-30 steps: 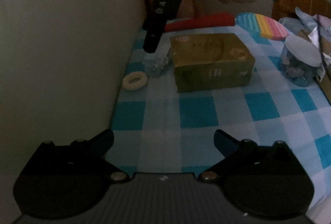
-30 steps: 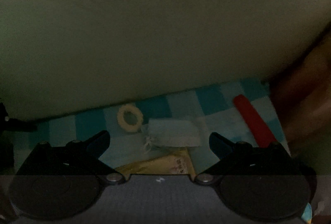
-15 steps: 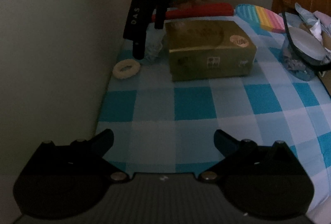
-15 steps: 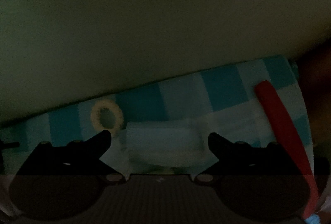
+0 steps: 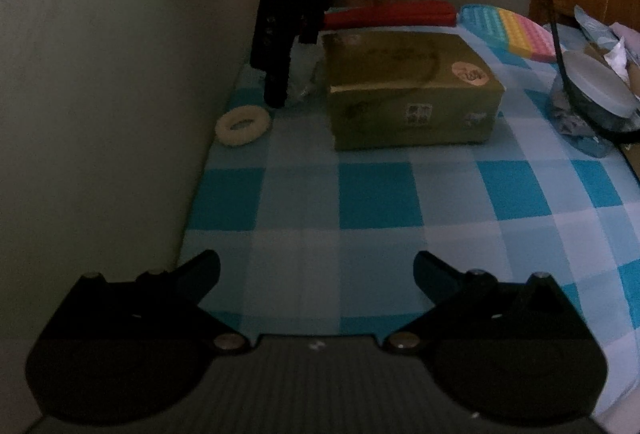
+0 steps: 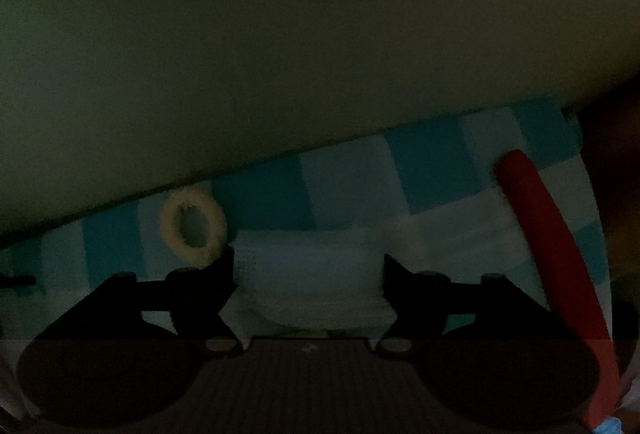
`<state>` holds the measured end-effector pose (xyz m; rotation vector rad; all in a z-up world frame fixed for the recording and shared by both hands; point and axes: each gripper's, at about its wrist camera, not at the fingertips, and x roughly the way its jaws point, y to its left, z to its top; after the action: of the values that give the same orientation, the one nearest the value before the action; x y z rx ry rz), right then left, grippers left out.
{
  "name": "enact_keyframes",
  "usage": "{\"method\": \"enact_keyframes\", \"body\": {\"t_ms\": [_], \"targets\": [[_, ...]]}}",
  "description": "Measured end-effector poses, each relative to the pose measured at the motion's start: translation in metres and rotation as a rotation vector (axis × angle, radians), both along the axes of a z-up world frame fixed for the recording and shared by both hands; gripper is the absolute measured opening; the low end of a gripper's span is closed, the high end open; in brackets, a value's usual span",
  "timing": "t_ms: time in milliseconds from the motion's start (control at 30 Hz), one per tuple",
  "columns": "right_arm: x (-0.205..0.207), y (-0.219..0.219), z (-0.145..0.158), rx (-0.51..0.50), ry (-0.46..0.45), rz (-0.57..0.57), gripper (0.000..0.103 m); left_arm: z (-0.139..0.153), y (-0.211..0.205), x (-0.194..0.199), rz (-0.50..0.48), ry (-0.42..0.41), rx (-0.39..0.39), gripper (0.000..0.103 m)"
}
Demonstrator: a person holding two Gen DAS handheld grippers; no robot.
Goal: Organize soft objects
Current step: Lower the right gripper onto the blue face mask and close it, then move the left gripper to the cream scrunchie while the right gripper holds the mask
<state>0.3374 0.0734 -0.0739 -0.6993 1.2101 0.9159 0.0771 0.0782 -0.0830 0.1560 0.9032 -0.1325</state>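
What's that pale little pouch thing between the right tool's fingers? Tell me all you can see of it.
The pouch is a small, pale bluish-white bag of soft-looking fabric, roughly rectangular and wrinkled. It lies flat on the checked cloth, between the box and the wall, with a cream ring just beside it. The right tool points down over it, jaws closing on either side; dim light hides whether they press it yet. From the left view the tool mostly hides it.

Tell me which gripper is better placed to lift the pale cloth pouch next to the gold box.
Right. The right gripper already straddles the pale cloth pouch, its jaws closing on it. The left gripper hangs open over bare checked cloth, well short of the gold box.
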Motion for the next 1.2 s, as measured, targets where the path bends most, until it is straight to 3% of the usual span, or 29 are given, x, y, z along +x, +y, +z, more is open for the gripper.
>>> {"method": "enact_keyframes", "body": {"t_ms": [300, 533, 733, 933, 1067, 1200], "targets": [[-0.015, -0.01, 0.043, 0.059, -0.078, -0.013, 0.071, -0.001, -0.002, 0.0, 0.003, -0.03, 0.036, 0.102], [-0.048, -0.044, 0.094, 0.14, -0.138, -0.037, 0.071, 0.004, -0.001, 0.002, 0.073, -0.107, 0.105, 0.102], [-0.076, -0.073, 0.115, 0.203, -0.17, -0.053, 0.071, 0.001, -0.004, 0.009, 0.129, -0.13, 0.125, 0.102], [-0.118, -0.107, 0.133, 0.238, -0.188, -0.043, 0.071, 0.015, -0.002, 0.021, 0.136, -0.069, 0.053, 0.097], [-0.145, -0.127, 0.129, 0.248, -0.2, -0.033, 0.071, 0.038, 0.004, 0.026, 0.137, -0.056, 0.008, 0.097], [-0.166, -0.15, 0.121, 0.27, -0.207, -0.036, 0.071, 0.059, 0.01, 0.032, 0.209, -0.034, -0.047, 0.096]]}}
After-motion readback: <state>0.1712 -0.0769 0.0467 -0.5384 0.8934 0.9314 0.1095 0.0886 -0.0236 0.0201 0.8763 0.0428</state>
